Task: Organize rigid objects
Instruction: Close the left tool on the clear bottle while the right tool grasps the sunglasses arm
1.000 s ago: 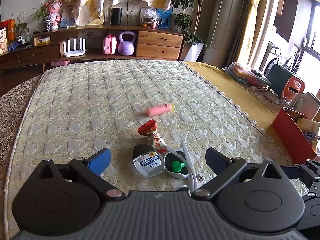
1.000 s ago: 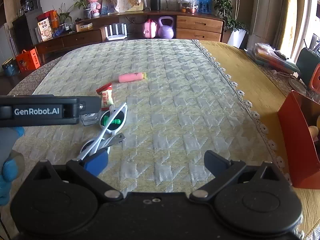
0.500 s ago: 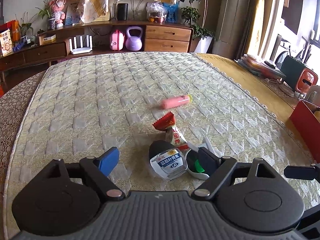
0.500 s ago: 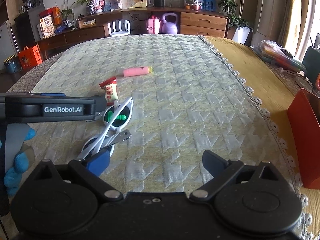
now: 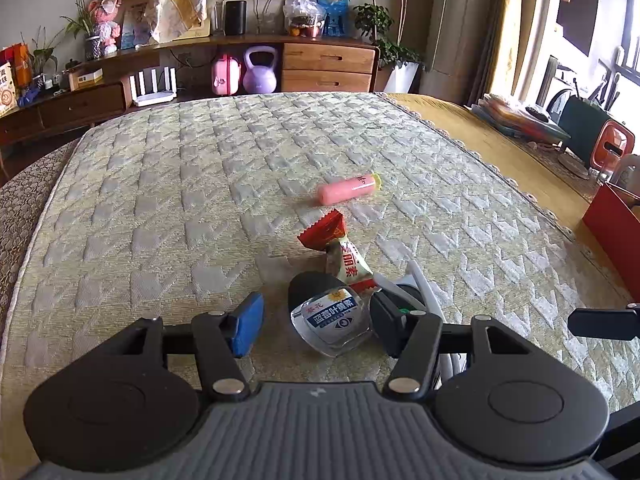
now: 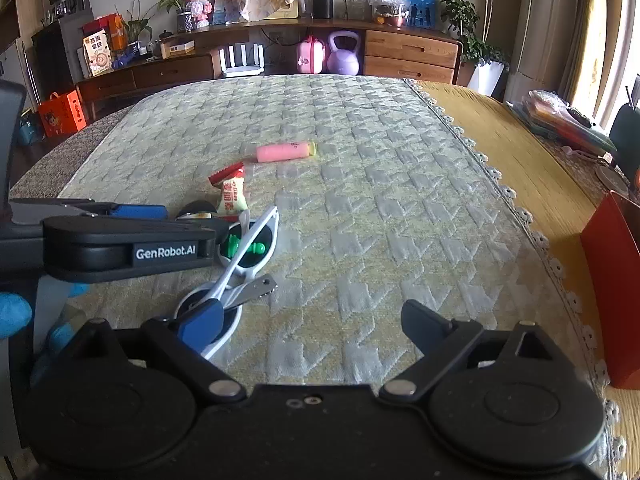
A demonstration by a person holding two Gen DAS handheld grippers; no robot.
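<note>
Where the quilted cloth (image 5: 168,208) covers the table, its pale houndstooth weave runs right up to a lace-trimmed edge, and past that edge lies a mustard-yellow cloth (image 6: 516,152). The left gripper (image 5: 316,322) sits low over the quilt with its jaws spread around a small clear bottle (image 5: 330,320) with a dark cap and a blue label; the blue pad is apart from the bottle, while the black finger on the other side looks close to it — whether it touches I cannot tell. Just beyond the bottle lies a candy (image 5: 340,248) in a red and white wrapper, and farther out, on its own, a pink tube (image 5: 347,190) with a yellow end. White sunglasses (image 6: 248,252) lie beside the bottle with a green piece (image 6: 244,247) resting in one lens, and a metal clipper (image 6: 252,290) pokes out from under them. The right gripper (image 6: 312,328) hovers nearer the table's edge, jaws wide apart and holding nothing, its blue pad over the near lens of the sunglasses. A red box (image 6: 608,292) stands at the far right on the yellow cloth. Behind the table a long wooden sideboard (image 5: 328,62) carries a black speaker (image 5: 235,18), plants and bags — beneath it sit a purple kettlebell (image 5: 260,72), a pink case (image 5: 226,74) and a white router (image 5: 154,88). Curtains and bright windows fill the right wall.
</note>
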